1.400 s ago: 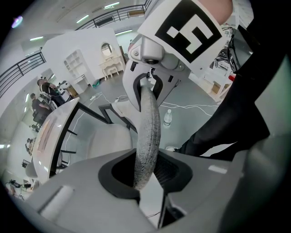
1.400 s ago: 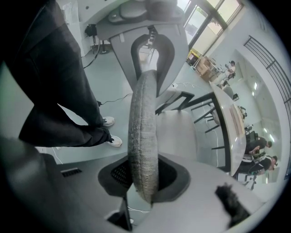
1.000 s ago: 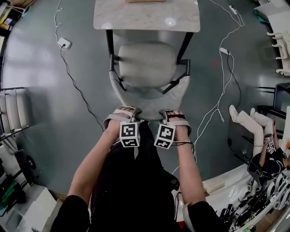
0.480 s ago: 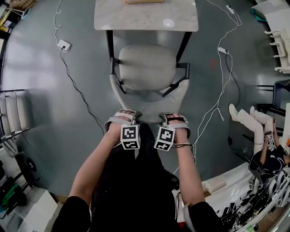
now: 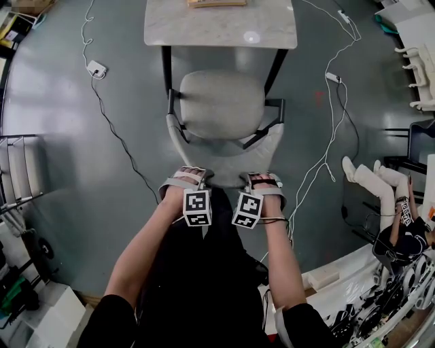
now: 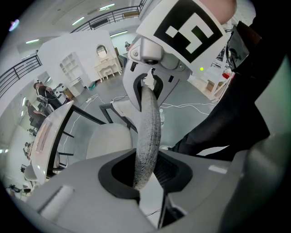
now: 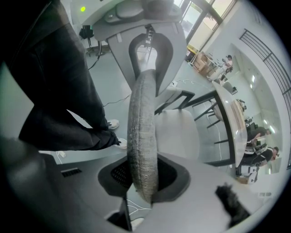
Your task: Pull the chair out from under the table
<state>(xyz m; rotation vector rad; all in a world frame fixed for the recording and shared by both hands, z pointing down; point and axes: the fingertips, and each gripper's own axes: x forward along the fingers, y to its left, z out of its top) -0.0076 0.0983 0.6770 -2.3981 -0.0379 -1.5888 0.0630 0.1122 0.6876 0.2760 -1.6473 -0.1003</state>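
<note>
Where the jaws close: left gripper [image 5: 202, 175] and right gripper [image 5: 250, 177] are each clamped on the top edge of the backrest [image 5: 228, 158]. They sit side by side just below mid-frame in the head view. In each gripper view the rim runs up between the pads, pinched tight.
Hands: bare forearms reach up from the lower frame, and both marker cubes face the camera.
Backrest: pale grey and curved like a shell. Its rim looks rough and felt-like up close.
Chair: upper centre of the head view, below the table [image 5: 204, 27]. The rounded grey seat [image 5: 221, 105] lies clear of the table's near edge. Black frame bars and armrests flank the seat.
Table: top centre, with a pale mottled top partly cut by the frame edge and dark legs slanting down toward the chair.
Floor [image 5: 75, 177]: smooth grey-green with a slight sheen. A black cable [image 5: 112, 129] trails down the left side and a white cable [image 5: 334, 129] down the right.
Room: a big bright hall. Railings [image 6: 27, 68] show at upper left of the left gripper view, with white cabinets [image 6: 107, 61] behind. Windows [image 7: 207, 13] show at the top of the right gripper view.
Others: a person [image 5: 397, 234] sits on the floor at the right edge of the head view.
</note>
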